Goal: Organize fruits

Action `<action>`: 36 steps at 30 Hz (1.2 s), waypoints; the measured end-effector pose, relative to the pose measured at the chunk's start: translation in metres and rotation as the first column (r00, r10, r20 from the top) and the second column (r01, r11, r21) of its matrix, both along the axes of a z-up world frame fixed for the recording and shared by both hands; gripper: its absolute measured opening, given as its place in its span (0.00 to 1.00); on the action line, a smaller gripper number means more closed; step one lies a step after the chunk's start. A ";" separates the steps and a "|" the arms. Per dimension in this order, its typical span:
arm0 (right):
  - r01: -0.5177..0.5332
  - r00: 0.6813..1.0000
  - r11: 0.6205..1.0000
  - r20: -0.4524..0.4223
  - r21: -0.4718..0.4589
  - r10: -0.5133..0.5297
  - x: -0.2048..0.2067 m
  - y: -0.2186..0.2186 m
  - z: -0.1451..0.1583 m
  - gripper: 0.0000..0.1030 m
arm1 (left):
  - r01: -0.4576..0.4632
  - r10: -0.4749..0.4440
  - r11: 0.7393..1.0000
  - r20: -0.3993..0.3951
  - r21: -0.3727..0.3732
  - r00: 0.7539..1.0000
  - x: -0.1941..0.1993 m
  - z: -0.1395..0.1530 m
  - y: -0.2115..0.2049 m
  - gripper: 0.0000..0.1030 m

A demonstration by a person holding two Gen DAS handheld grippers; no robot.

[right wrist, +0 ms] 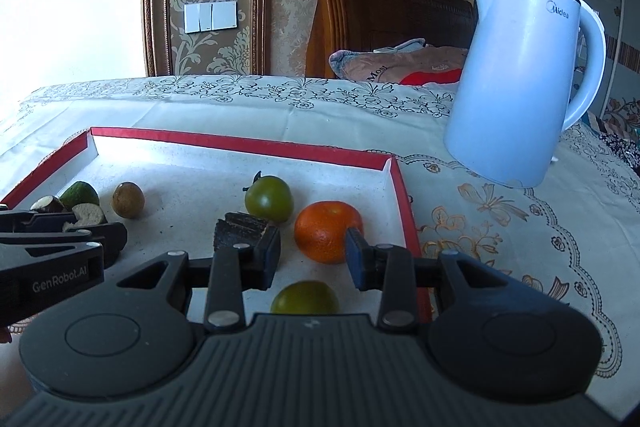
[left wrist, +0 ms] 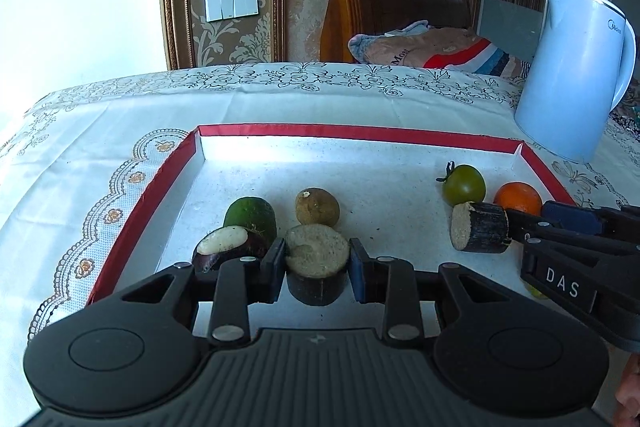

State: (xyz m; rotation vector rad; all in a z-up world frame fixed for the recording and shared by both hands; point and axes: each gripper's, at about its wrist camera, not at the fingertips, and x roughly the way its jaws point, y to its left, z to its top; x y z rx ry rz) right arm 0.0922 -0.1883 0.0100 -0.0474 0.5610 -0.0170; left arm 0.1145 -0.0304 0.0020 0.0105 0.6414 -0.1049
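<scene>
Yellow-green fruit [right wrist: 305,297]: lower part hidden behind right gripper body. Kettle [left wrist: 572,75]: handle cut by frame edge. Dark-skinned cut piece [right wrist: 240,225]: partly hidden behind gripper finger.

Right tool [right wrist: 313,254] open before orange [right wrist: 326,235] in tray [right wrist: 404,203].

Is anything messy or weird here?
Yes. Little dark crumbs are scattered on the white floor of the tray, mostly near the cut cane pieces. A kettle also stands right beside the tray, which looks odd next to fruit.
</scene>
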 end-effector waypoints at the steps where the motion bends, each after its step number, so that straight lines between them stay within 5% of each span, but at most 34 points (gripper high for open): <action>1: 0.000 1.000 1.000 0.002 0.003 0.000 0.000 0.000 0.000 0.33 | 0.000 0.000 1.000 0.000 -0.002 1.000 0.000 0.000 0.000 0.30; 10: -0.001 1.000 1.000 0.004 -0.003 0.001 -0.001 0.002 0.000 0.39 | 0.006 -0.006 1.000 0.002 0.002 1.000 0.000 0.000 0.000 0.30; 24: -0.001 0.999 1.000 0.043 -0.021 0.002 -0.011 0.006 0.005 0.65 | 0.011 -0.011 1.000 0.020 -0.001 1.000 -0.008 0.001 0.003 0.31; 36: -0.003 0.999 1.000 0.045 -0.013 0.004 -0.017 0.006 0.005 0.71 | 0.017 -0.016 1.000 0.025 -0.013 1.000 -0.014 0.003 0.006 0.31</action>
